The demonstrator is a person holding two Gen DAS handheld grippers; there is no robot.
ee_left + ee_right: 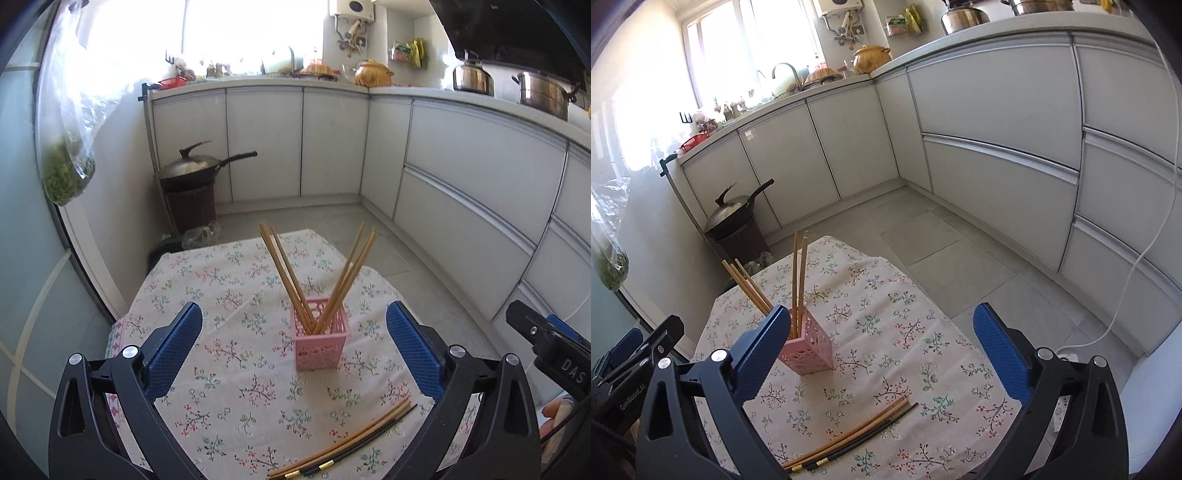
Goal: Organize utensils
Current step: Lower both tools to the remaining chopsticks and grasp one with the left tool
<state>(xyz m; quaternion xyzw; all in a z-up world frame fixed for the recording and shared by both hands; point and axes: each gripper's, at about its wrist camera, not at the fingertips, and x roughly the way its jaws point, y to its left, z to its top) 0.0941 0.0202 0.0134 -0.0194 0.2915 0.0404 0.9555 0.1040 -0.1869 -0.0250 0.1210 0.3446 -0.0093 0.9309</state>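
Note:
A pink perforated holder stands near the middle of the floral tablecloth, with several wooden chopsticks leaning out of it in a V. Loose chopsticks, some wooden and some black with gold bands, lie together on the cloth at the near edge. My left gripper is open and empty, hovering in front of the holder. In the right wrist view the holder sits just behind the left finger of my right gripper, which is open with nothing in it. The loose chopsticks lie below and between its fingers.
A lidded wok rests on a brown bin beyond the table's far left corner. White cabinets line the back and right. A plastic bag of greens hangs at the left. A white cable runs down to the floor on the right.

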